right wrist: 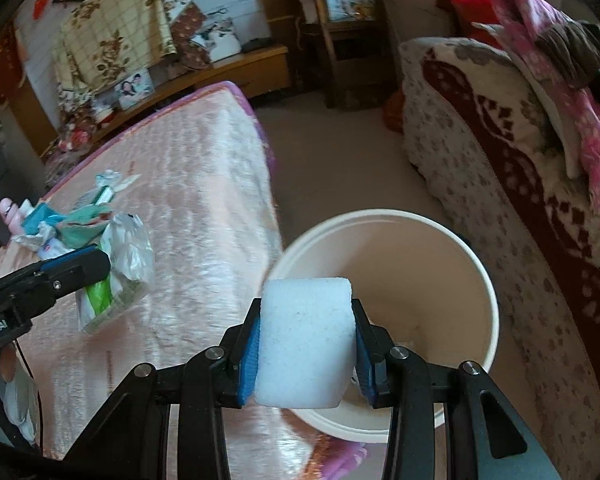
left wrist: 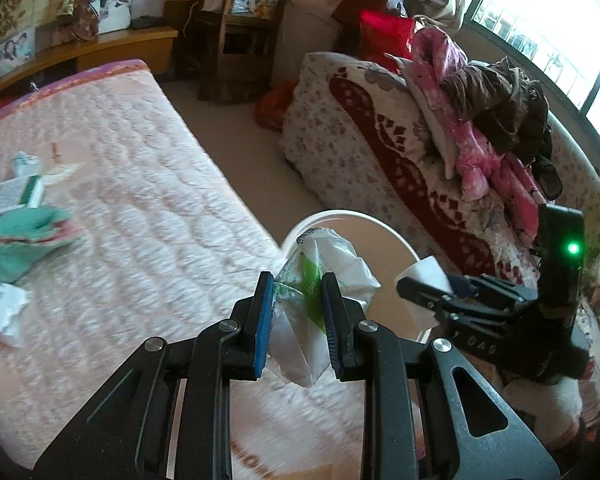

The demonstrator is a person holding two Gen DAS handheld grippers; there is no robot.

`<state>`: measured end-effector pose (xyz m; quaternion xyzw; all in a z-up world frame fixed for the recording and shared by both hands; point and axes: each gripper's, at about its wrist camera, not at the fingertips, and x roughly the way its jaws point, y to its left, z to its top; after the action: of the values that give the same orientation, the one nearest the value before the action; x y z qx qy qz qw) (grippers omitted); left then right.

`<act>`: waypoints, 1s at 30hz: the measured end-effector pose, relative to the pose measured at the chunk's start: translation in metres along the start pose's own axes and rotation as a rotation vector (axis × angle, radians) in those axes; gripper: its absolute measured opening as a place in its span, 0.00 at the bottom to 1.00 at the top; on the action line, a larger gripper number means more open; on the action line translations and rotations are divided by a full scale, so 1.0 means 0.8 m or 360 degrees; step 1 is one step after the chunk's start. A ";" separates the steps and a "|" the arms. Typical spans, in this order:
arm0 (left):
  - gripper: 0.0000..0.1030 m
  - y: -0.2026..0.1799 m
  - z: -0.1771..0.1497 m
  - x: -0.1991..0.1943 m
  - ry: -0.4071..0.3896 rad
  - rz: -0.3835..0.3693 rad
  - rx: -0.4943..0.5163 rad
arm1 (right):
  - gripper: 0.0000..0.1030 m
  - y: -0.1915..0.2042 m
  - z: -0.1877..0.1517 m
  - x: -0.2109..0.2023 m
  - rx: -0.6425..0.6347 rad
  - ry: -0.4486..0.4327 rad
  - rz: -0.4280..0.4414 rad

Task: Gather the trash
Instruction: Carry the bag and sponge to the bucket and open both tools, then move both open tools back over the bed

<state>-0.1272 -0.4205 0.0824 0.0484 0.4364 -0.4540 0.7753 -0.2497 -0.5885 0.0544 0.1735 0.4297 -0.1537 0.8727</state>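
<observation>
My left gripper [left wrist: 298, 280] is shut on a crumpled white and green plastic wrapper [left wrist: 328, 256] and holds it above the pink bed's edge, beside the white bucket [left wrist: 384, 228]. The wrapper also shows in the right wrist view [right wrist: 120, 272]. My right gripper [right wrist: 306, 308] is shut on a white foam block [right wrist: 306, 336] and holds it over the near rim of the bucket [right wrist: 476, 272]. More trash lies on the bed: a teal crumpled paper [left wrist: 16, 240], a green and white box [left wrist: 12, 196] and a white torn paper [left wrist: 0, 308].
The pink quilted bed [left wrist: 132, 208] fills the left. A sofa with a floral cover and piled clothes [left wrist: 420, 152] stands on the right. Bare floor [left wrist: 236, 136] runs between them. A wooden shelf [left wrist: 244, 32] stands at the back.
</observation>
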 end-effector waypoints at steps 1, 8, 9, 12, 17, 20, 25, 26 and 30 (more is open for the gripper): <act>0.21 -0.004 0.002 0.004 -0.0001 -0.0012 -0.0005 | 0.37 -0.005 -0.001 0.002 0.0012 0.0004 -0.0009; 0.26 -0.023 0.013 0.031 -0.0004 -0.0135 -0.0064 | 0.37 -0.035 -0.001 0.013 0.0067 0.0013 -0.0093; 0.28 -0.026 0.014 0.034 -0.0006 -0.0151 -0.0067 | 0.37 -0.039 0.000 0.014 0.0075 0.0009 -0.0103; 0.57 -0.025 0.016 0.037 -0.0009 -0.0212 -0.0100 | 0.50 -0.049 0.001 0.014 0.0108 -0.0006 -0.0137; 0.58 -0.024 0.012 0.028 -0.0032 -0.0127 -0.0039 | 0.65 -0.057 -0.004 0.016 0.0146 -0.0002 -0.0135; 0.58 -0.019 0.008 0.023 -0.0042 -0.0051 -0.0014 | 0.65 -0.052 -0.008 0.020 0.0131 0.0011 -0.0123; 0.58 -0.009 -0.003 0.009 -0.0078 0.0083 0.0035 | 0.65 -0.035 -0.012 0.024 0.0099 0.0018 -0.0097; 0.58 -0.007 -0.005 0.006 -0.0084 0.0101 0.0040 | 0.65 -0.030 -0.011 0.024 0.0088 0.0019 -0.0095; 0.58 0.005 -0.010 -0.004 -0.0108 0.0168 0.0035 | 0.65 -0.014 -0.009 0.021 0.0059 0.0010 -0.0085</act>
<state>-0.1295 -0.4121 0.0787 0.0644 0.4018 -0.4187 0.8119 -0.2499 -0.5972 0.0349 0.1786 0.4339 -0.1844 0.8636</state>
